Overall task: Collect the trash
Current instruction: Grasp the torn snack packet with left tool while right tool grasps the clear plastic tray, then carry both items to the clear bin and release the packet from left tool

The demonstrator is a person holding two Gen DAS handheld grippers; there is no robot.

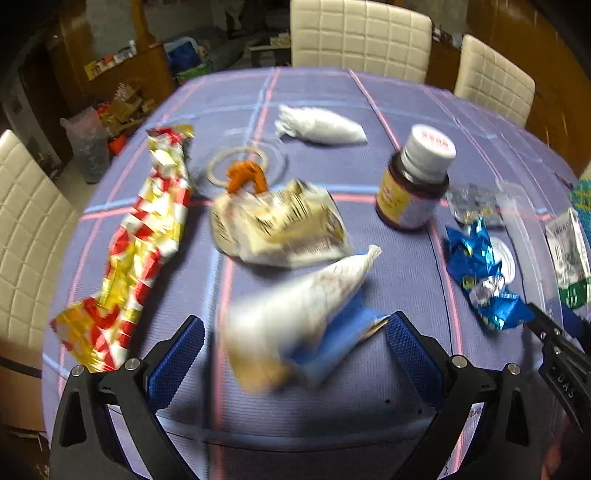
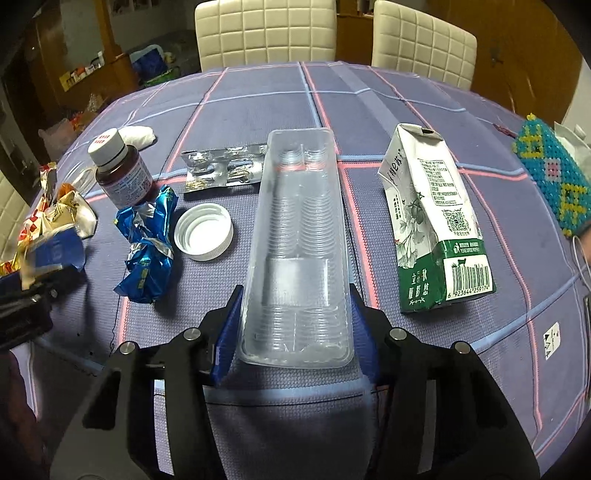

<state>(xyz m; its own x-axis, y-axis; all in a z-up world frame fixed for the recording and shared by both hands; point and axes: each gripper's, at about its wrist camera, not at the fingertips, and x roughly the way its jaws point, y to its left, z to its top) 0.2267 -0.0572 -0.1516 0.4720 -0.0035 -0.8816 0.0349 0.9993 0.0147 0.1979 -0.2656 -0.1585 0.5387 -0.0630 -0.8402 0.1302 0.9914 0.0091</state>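
In the left wrist view a blurred white and blue wrapper lies on the blue checked tablecloth, between the wide-apart fingers of my left gripper; the blue pads stand clear of it. In the right wrist view my right gripper has its pads against both long sides of a clear plastic tray at its near end. Other trash lies around: a red and yellow wrapper, a crumpled beige wrapper, a blue foil wrapper, a white cap, a blister pack and a milk carton.
A brown bottle with a white cap stands mid-table, with a white twisted bag behind it. A beaded blue and yellow object sits at the right edge. Cream chairs line the far side and the left.
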